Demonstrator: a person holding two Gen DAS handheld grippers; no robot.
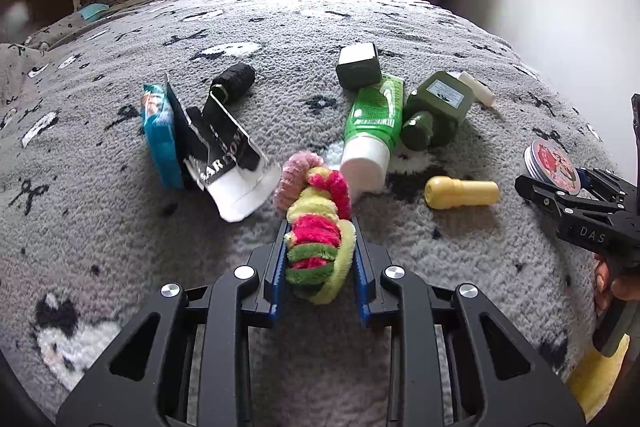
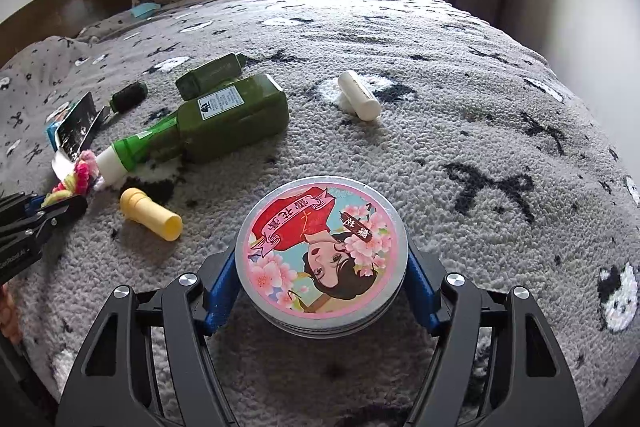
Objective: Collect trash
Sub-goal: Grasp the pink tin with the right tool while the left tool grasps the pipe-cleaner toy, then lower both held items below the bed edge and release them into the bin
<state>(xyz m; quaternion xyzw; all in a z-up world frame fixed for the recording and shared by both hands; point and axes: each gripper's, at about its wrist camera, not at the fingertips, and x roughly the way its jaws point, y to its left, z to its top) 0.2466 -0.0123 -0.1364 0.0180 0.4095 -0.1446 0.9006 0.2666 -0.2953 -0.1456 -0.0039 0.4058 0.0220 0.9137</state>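
Scrunchies (image 1: 318,227): squeezed between the left gripper (image 1: 320,247), bunched for one lift off the blanket (image 1: 400,27).
Tin (image 2: 322,255): clamped flat by its sides in the right gripper (image 2: 322,287).
Bottles (image 2: 232,115), yellow tube (image 2: 150,214): lay scattered between them, likely next.

A bed (image 2: 440,75) under a grey fleece blanket (image 1: 320,23) with black-and-white motifs carries a yellow cap-like tube (image 1: 462,191), a green tube (image 1: 374,125), two dark green bottles (image 1: 434,111) (image 1: 359,66), a white stick (image 2: 358,95), a black spool (image 1: 234,81) and a blue packet (image 1: 160,139).
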